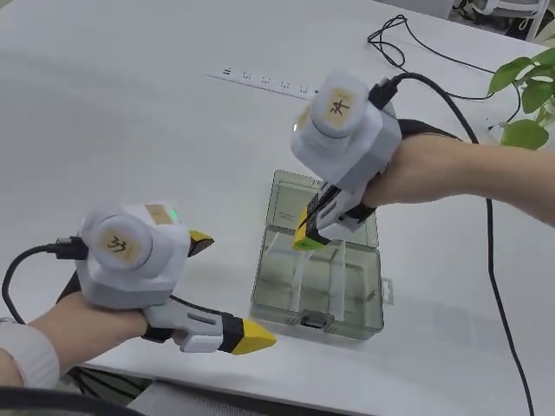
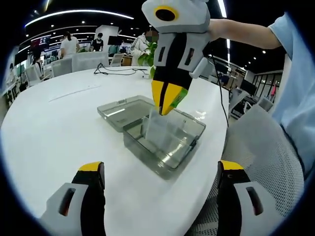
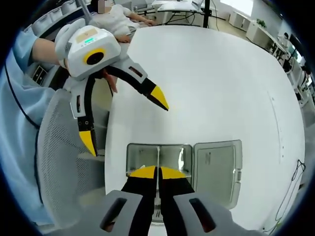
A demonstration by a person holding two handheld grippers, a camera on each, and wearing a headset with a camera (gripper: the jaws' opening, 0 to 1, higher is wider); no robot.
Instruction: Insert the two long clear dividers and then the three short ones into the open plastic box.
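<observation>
On the left, the white left claw with yellow tips [image 1: 229,289] is held low at the near edge of the white table [image 1: 130,104], and its jaws are spread wide with nothing between them. In the left gripper view the same claw [image 2: 161,166] is seen open, aimed at the box. Just to its right on the table, the smoky clear plastic box [image 1: 316,322] is set with its hinged lid [image 1: 290,192] laid flat open behind it; clear partitions are seen standing upright inside.

Above the box, the right claw [image 1: 308,238] is pointed down into it, its jaws pressed together on a thin clear plastic divider [image 2: 158,129], whose lower edge is lowered inside the box walls. How far it is seated cannot be told.

Farther back a white power strip [image 1: 260,82] is laid on the table, and at the far right a green leafy plant [image 1: 525,133] is seen.
</observation>
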